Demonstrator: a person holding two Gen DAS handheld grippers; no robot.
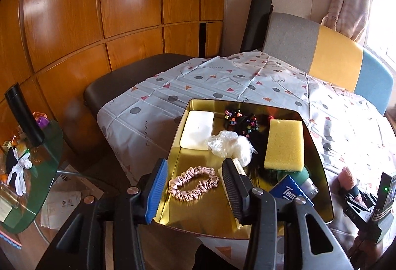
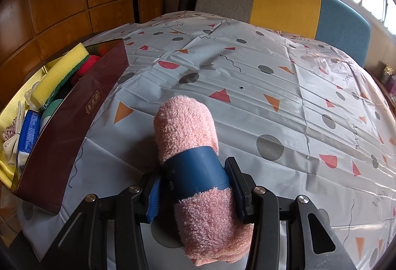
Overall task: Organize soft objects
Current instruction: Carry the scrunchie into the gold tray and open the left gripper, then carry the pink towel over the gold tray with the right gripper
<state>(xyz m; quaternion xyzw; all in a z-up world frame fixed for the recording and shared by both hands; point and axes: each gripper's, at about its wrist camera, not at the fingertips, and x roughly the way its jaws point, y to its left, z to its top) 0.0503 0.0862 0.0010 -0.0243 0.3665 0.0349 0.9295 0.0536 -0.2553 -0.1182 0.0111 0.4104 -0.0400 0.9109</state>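
While a rolled pink towel with a blue band is pinched by the right gripper above the table, the left gripper is held spread over a pink scrunchie in the gold-lined tin; beyond, a yellow sponge and white block are seen.

- We saw a patterned tablecloth spread over the counter.
- A chair with grey, yellow and blue panels stood behind it.
- Wooden cabinet doors lined the wall.
- A glass side table held white gloves.
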